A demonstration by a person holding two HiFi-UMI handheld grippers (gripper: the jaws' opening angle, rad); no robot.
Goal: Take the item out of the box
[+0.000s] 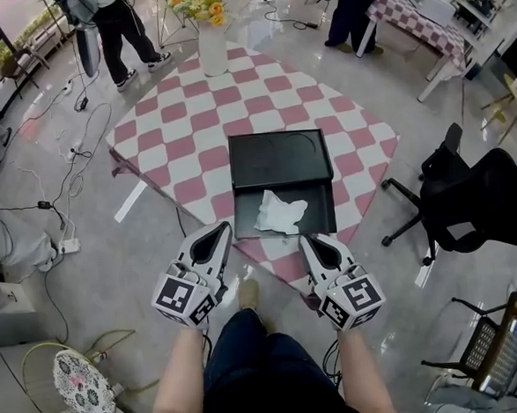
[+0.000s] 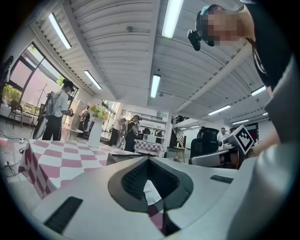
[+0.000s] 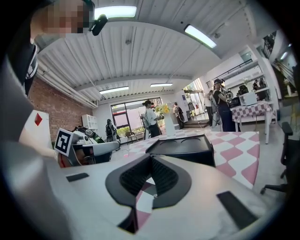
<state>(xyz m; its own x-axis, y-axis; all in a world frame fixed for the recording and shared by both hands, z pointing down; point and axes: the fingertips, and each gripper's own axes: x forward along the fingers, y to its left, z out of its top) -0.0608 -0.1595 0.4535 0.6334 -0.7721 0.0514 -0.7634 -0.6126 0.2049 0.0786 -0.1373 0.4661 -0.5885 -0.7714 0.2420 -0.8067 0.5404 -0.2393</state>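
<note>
Both tools are hanging side by side at the near corner of the table (image 1: 192, 135), short of the work.

Left gripper (image 1: 218, 229): the jaws are meeting at the tips and gripping nothing. Its own view shows only checkered cloth through the gap behind the closed tips.

Right gripper (image 1: 309, 240): the same, jaws together and empty, pointing slightly down at the box's near wall.

Judgement: they are being carried closed because this is an approach, not yet a grasp. Neither is touching the box or the item. One will need to open before it can take anything.

Box (image 1: 316, 202): black and shallow, sitting near the table's front corner within reach of both tools. Its lid is lying thrown back flat on the far side. Judged reason: the tray is being left open from above and from the front, so a tool can go straight in without lifting anything first (the right gripper view is showing the dark box just ahead of its tips).

Item (image 1: 281, 214): lying loose in the tray, toward the middle and slightly left, apart from the walls as far as the head view shows. It is showing as white, crumpled and irregular, with folds and a ragged outline. It looks like soft paper or thin cloth (cannot tell which). It is likely light and will collapse under a pinch, so a raised fold looks like the best place to grip.
</note>
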